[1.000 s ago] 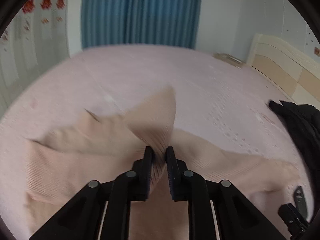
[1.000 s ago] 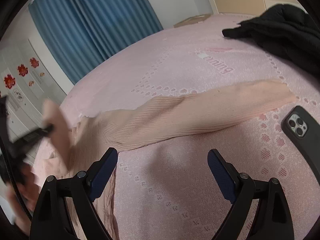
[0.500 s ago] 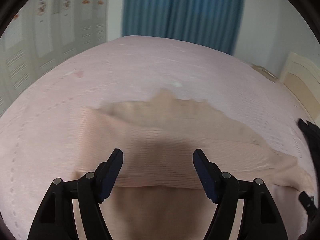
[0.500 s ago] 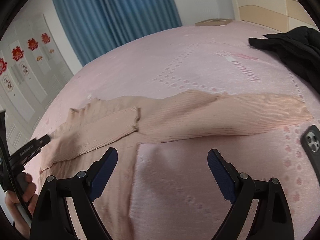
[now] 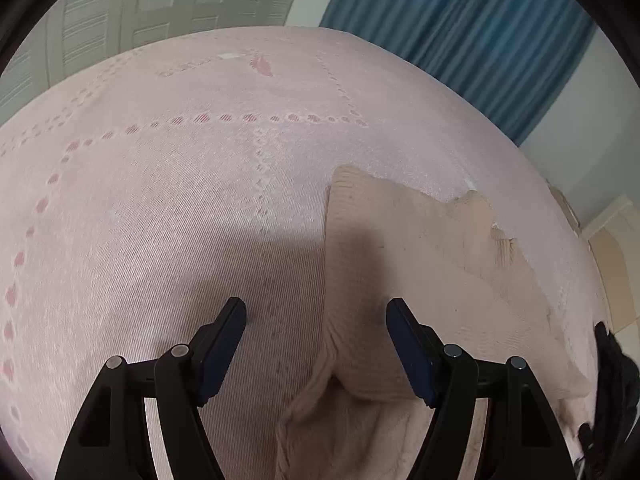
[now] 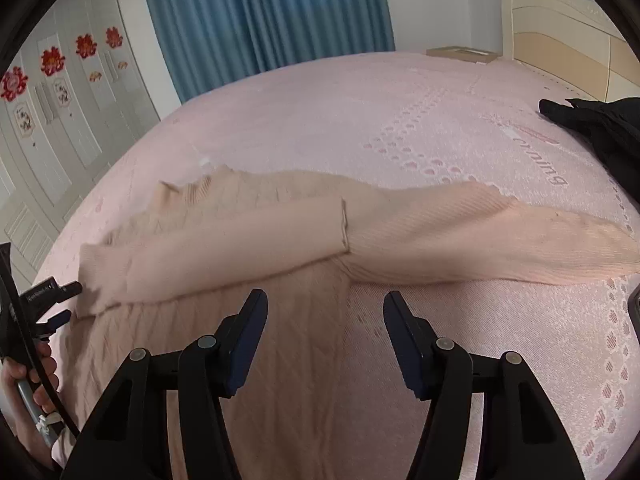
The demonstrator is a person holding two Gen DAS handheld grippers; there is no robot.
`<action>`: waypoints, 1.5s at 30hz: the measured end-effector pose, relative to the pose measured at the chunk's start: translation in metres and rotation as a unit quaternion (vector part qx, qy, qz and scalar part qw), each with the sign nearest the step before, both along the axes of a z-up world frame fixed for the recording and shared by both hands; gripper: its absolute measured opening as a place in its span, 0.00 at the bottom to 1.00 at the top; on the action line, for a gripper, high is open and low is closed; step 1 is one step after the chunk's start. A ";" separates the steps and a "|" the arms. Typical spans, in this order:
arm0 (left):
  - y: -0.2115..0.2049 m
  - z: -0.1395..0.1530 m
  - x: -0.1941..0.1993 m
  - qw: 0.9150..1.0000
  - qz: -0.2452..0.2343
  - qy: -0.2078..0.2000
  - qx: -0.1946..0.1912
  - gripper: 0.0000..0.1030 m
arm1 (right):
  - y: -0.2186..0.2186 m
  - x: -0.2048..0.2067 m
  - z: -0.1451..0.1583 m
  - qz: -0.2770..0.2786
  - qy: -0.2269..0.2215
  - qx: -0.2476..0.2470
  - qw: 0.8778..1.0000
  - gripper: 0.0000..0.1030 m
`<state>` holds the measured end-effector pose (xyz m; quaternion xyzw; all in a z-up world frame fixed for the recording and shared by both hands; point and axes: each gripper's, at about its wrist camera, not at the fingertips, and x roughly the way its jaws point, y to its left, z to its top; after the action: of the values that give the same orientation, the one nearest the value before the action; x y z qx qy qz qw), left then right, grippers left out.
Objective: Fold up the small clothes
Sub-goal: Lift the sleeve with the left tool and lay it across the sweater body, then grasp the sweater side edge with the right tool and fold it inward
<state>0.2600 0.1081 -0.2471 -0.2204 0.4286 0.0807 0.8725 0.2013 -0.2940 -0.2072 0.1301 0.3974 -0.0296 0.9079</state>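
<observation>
A peach knitted sweater (image 6: 256, 320) lies flat on the pink bed. Its left sleeve (image 6: 240, 240) is folded across the chest. Its right sleeve (image 6: 500, 240) stretches out to the right. My right gripper (image 6: 324, 332) is open and empty, hovering over the sweater's right side edge. My left gripper (image 5: 316, 340) is open and empty over the sweater's left edge (image 5: 380, 280), and it also shows at the left of the right wrist view (image 6: 60, 300).
The pink patterned bedspread (image 5: 160, 200) fills both views. A black garment (image 6: 600, 128) lies at the far right near the headboard (image 6: 560, 40). A phone's edge (image 6: 634, 304) shows at the right. Blue curtains (image 6: 260, 12) and a wardrobe stand behind.
My left gripper let go of the left sleeve, which now lies folded across the chest, and swung left to the sweater's edge. My right gripper moved in over the sweater.
</observation>
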 end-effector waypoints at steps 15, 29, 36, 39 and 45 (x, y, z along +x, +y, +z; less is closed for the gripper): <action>-0.007 0.005 0.010 1.000 -0.022 -0.017 -0.001 0.69 | 0.009 0.078 -0.028 0.005 0.042 -0.016 0.999 0.05; -0.007 0.007 0.011 1.000 -0.015 -0.027 -0.004 0.69 | -0.009 0.052 -0.025 -0.010 0.053 0.039 0.998 0.05; -0.019 0.016 0.010 0.997 -0.037 -0.061 -0.019 0.69 | 0.001 0.058 -0.035 -0.008 0.085 0.007 0.996 0.05; -0.033 0.019 0.011 0.996 -0.056 -0.063 0.006 0.69 | -0.008 0.054 -0.030 -0.013 0.076 0.014 0.997 0.10; -0.063 0.012 0.020 0.992 -0.078 -0.029 0.093 0.70 | -0.030 0.051 -0.025 -0.039 0.069 0.035 0.996 0.12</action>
<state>0.2800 0.0448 -0.2352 -0.1061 0.4097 0.0453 0.9049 0.2525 -0.3238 -0.2326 0.1750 0.4543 -0.0601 0.8714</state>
